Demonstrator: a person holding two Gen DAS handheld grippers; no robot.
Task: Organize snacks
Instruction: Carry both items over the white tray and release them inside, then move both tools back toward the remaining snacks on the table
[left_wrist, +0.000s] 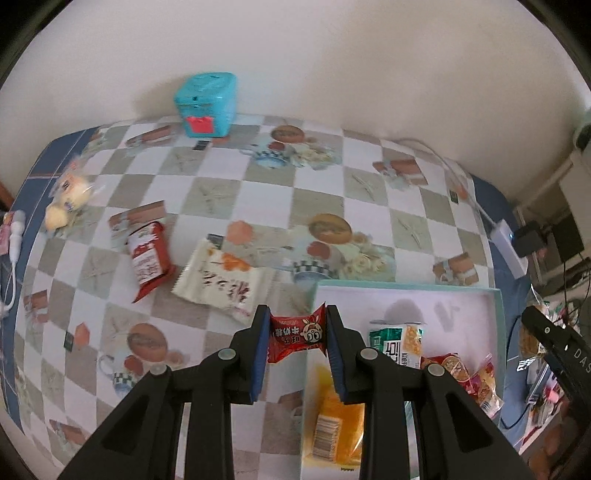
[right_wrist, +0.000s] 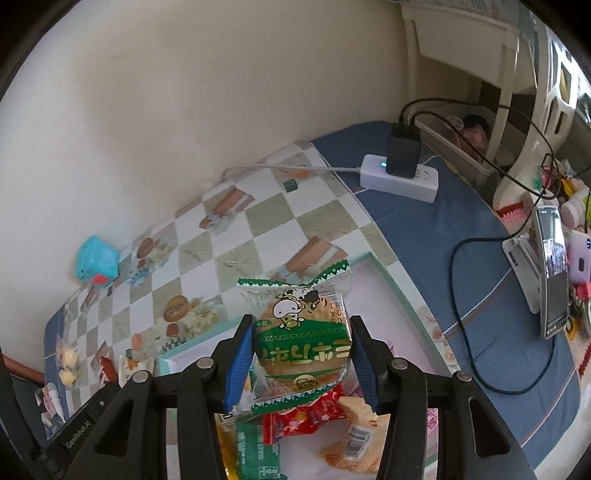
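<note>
Left wrist — red candy (left_wrist: 297, 338) btwn fingers (left_wrist: 260, 354)

We're in a home: a checkered picture tablecloth (left_wrist: 236, 192) against a plain wall, a power strip (right_wrist: 399, 177) with charger, a propped phone (right_wrist: 552, 273), cluttered cream shelving (right_wrist: 517, 74).

My blue pads (left_wrist: 261, 354) pinch a red candy wrapper (left_wrist: 297, 338); beside the pale-teal-rimmed tray (left_wrist: 402, 286), the tablecloth (left_wrist: 258, 199) is checkered white and grey-beige.
</note>
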